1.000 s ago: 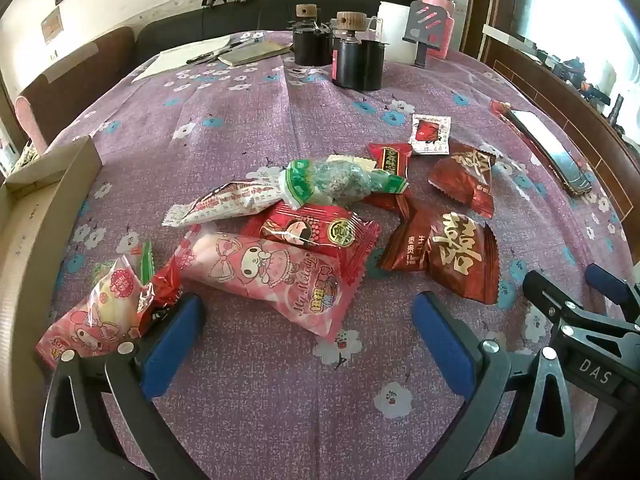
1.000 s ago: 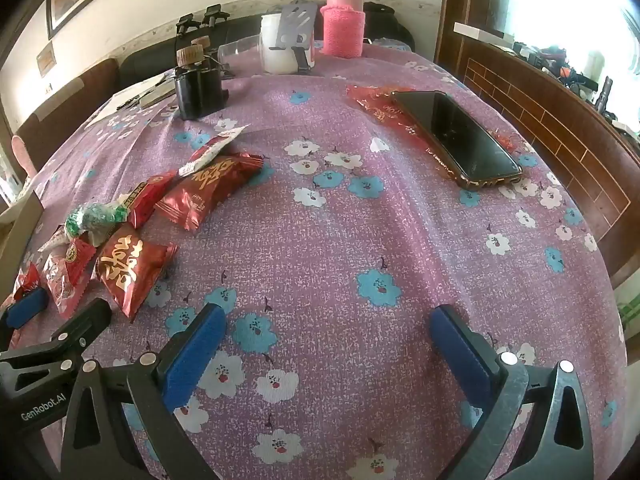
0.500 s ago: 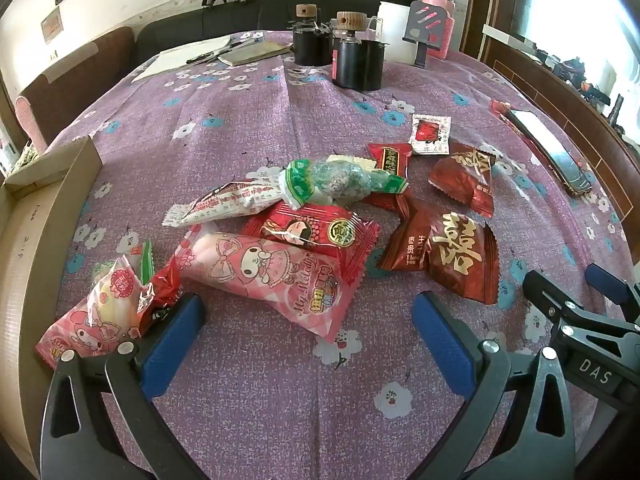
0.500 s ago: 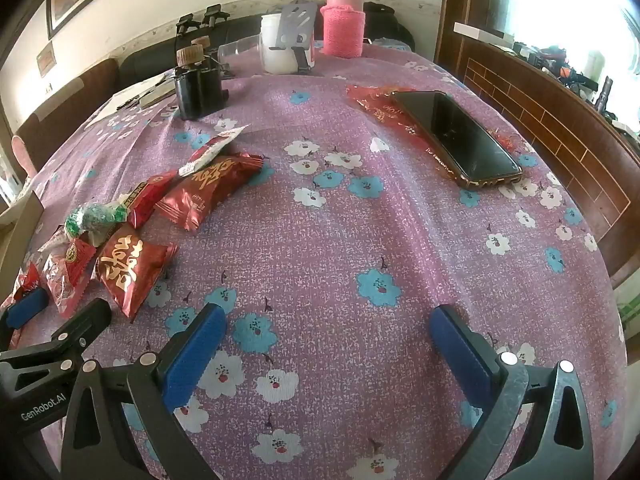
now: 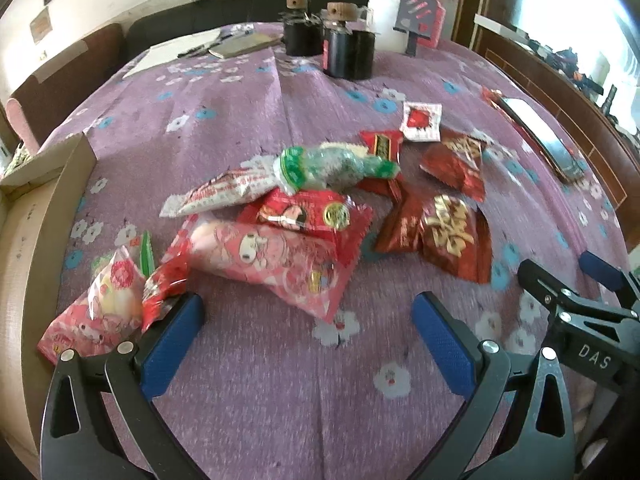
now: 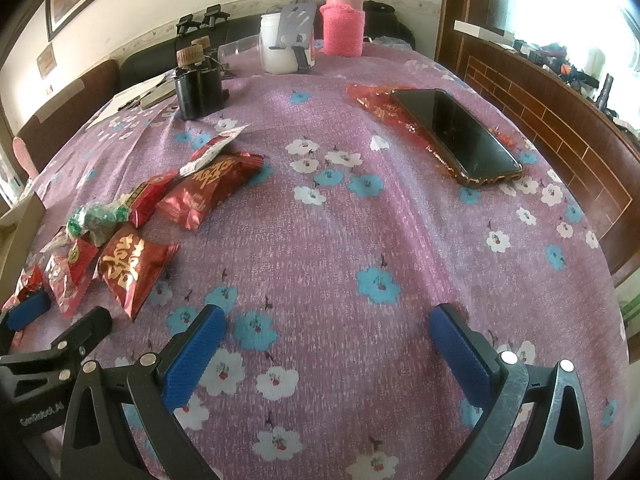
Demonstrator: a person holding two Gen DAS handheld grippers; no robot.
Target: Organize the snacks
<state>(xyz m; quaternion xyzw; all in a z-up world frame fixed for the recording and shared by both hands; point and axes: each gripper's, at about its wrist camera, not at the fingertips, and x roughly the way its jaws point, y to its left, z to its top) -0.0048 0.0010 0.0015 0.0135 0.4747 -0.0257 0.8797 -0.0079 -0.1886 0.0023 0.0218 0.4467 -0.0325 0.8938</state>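
A pile of snack packets lies on the purple flowered tablecloth. In the left wrist view I see a pink cartoon packet, a smaller pink packet, a red packet, a green-ended packet, a white packet and dark red gold-lettered packets. My left gripper is open and empty, just in front of the pink cartoon packet. My right gripper is open and empty over bare cloth, right of the dark red packets.
An open cardboard box stands at the left table edge. A phone lies on red wrapping at the right. Black jars, a white jug, a pink-sleeved bottle and papers stand at the back.
The left gripper has shifted slightly and its view is blurred by motion. The packets and the right gripper have not moved.
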